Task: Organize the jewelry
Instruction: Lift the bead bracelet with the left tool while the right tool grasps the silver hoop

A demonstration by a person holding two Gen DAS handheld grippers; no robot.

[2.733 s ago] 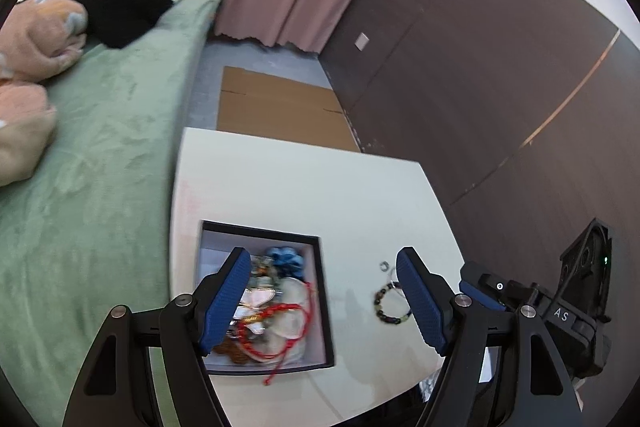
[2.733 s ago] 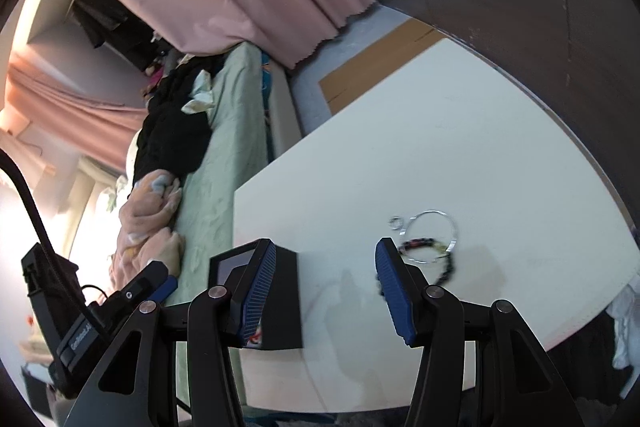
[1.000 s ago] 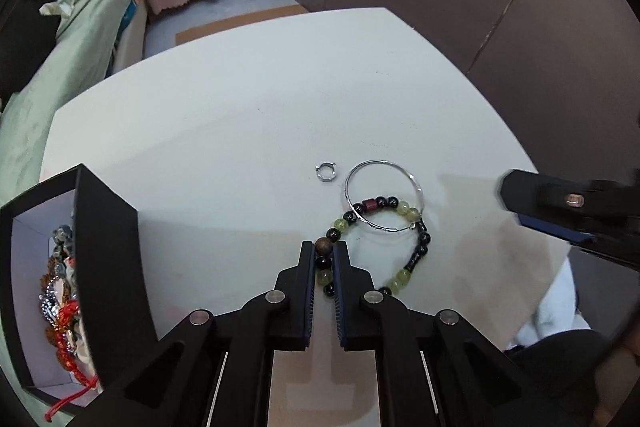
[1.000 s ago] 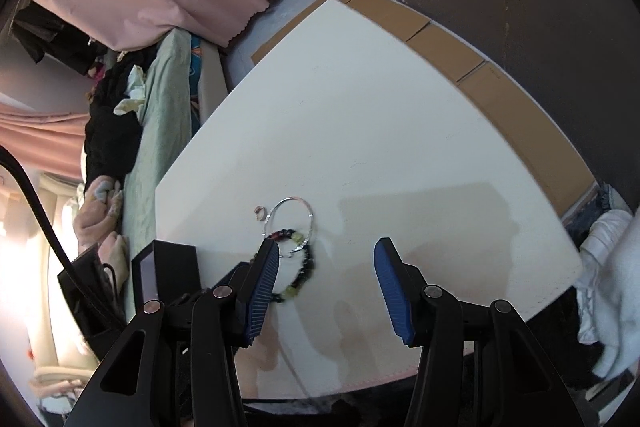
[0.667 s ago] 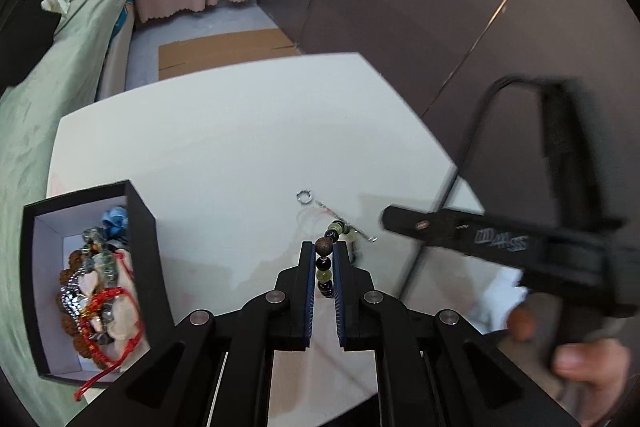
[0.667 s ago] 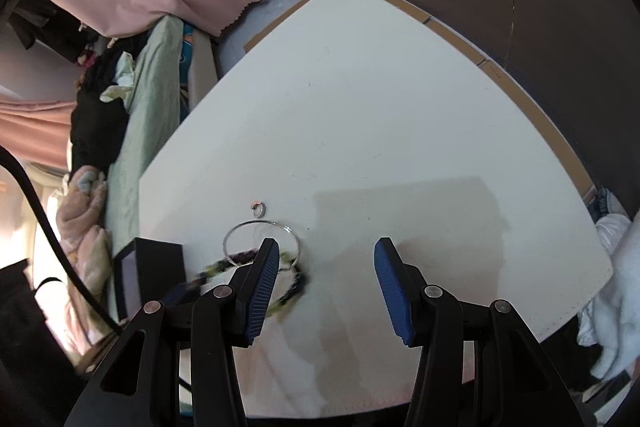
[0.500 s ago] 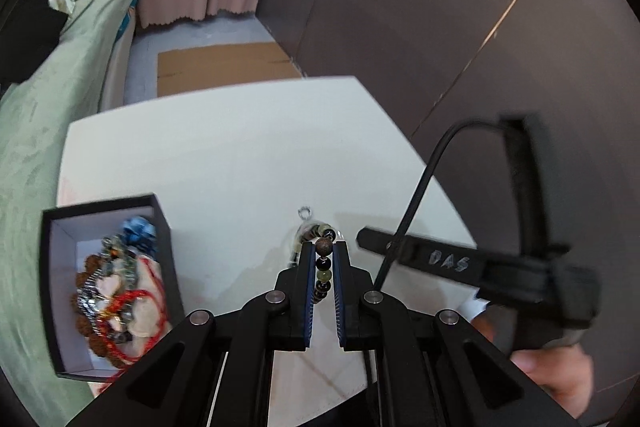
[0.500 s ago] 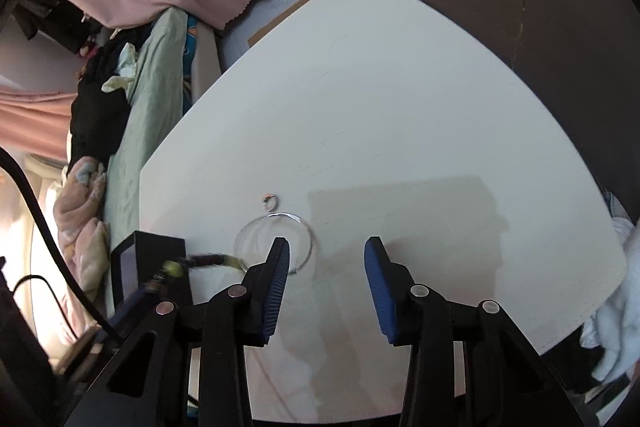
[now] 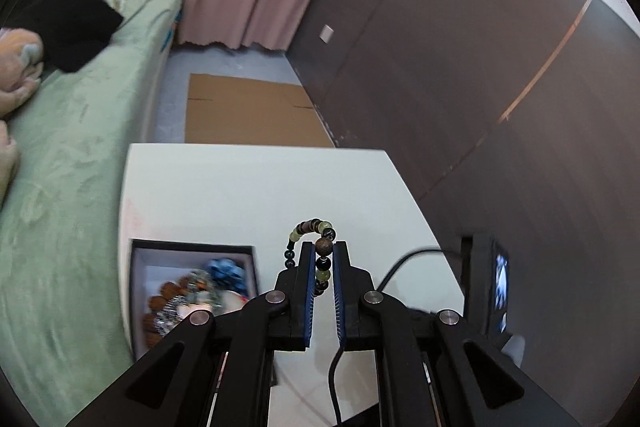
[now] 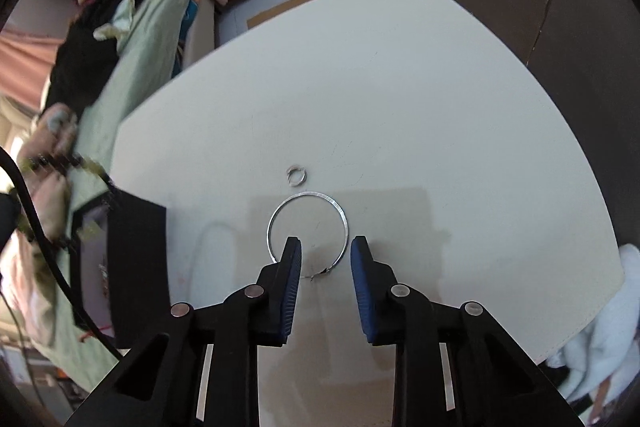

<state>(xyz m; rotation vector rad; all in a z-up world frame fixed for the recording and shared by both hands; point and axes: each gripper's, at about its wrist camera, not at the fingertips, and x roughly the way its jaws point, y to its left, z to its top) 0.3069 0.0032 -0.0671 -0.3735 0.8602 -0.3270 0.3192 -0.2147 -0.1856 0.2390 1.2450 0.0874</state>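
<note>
Progress partway: left gripper (image 9: 323, 259) clamped on beaded bracelet (image 9: 316, 231), airborne at 3 o'clock of the part-filled jewelry box (image 9: 136, 267); right gripper (image 10: 325, 254) jaws have just been closing, pads not yet touching, around silver bangle (image 10: 307, 231); small ring (image 10: 296, 175) at its 12 o'clock untouched.

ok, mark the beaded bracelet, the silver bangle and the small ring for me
beaded bracelet (image 9: 323, 245): left wrist view, on the brown bead pinched between the pads.
silver bangle (image 10: 308, 195): right wrist view, on the far arc of the hoop.
small ring (image 10: 296, 175): right wrist view, on its wire rim, just beyond the bangle.
</note>
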